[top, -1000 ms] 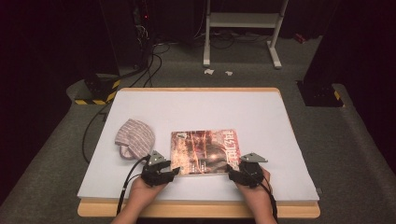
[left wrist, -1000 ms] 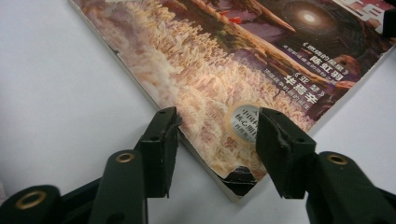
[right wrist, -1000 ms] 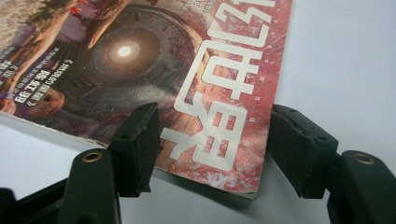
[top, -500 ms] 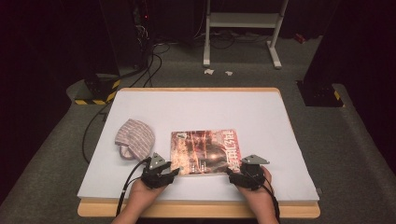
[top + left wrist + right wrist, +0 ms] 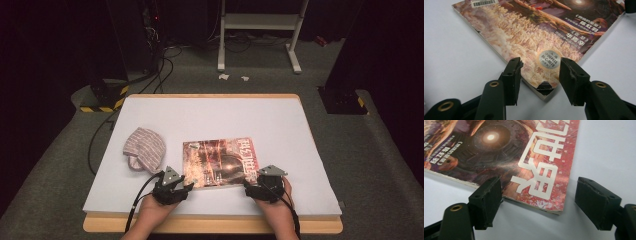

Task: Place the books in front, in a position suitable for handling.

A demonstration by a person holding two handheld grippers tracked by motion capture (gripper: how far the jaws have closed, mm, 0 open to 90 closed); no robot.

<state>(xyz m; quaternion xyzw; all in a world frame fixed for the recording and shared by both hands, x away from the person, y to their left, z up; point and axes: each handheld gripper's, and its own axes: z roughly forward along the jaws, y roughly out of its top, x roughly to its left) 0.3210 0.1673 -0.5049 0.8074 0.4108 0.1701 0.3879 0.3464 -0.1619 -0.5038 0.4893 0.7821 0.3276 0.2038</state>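
A magazine [image 5: 220, 162] with a reddish cover lies flat on the white table cover [image 5: 215, 115]. My left gripper [image 5: 184, 188] is at its near left corner. In the left gripper view the magazine [image 5: 531, 32] has that corner between the gripper's [image 5: 539, 62] jaws, which have just been closing a little; the pads stand clear of the edges. My right gripper [image 5: 251, 186] is at the near right corner. In the right gripper view the magazine [image 5: 524, 157] has its corner between the wide jaws of the gripper [image 5: 539, 182], which have just been opening and touch nothing.
A striped knit hat [image 5: 144, 147] lies left of the magazine, close to my left hand. A cable [image 5: 137, 200] trails from the left gripper over the table's near edge. Behind the table stand a metal frame [image 5: 260, 25] and a base with black-and-yellow tape [image 5: 102, 97].
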